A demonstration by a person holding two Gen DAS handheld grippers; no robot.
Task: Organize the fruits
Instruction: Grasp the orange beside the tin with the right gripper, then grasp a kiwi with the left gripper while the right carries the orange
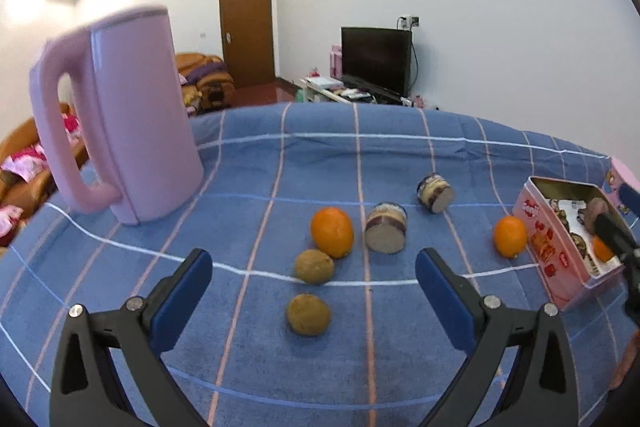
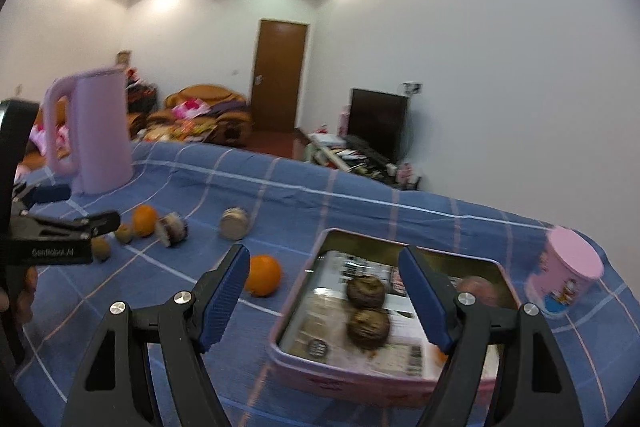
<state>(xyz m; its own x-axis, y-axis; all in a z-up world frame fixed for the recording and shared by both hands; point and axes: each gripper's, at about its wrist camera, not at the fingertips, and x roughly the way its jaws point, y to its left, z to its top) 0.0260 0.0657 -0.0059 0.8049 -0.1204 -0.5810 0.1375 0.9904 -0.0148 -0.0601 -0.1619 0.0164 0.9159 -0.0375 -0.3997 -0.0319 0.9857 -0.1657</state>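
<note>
On the blue checked cloth lie two oranges (image 1: 332, 231) (image 1: 510, 235) and two brown kiwis (image 1: 315, 266) (image 1: 308, 314). My left gripper (image 1: 314, 263) hangs open over the kiwis, gripping nothing. A pink tin (image 2: 360, 385) stands at the right. It holds two brown round fruits (image 2: 366, 291) (image 2: 368, 323), a pinkish one (image 2: 476, 287) and part of an orange (image 2: 438, 357). My right gripper (image 2: 324, 259) is open above the tin's near left side with nothing between its pads. One orange (image 2: 262, 275) lies just left of the tin.
A tall pink kettle (image 1: 120, 123) stands at the back left. Two layered cups (image 1: 386, 233) (image 1: 435, 193) lie on their sides behind the fruit. A pink round container (image 2: 568, 279) sits right of the tin. The cloth's far edge drops to the room floor.
</note>
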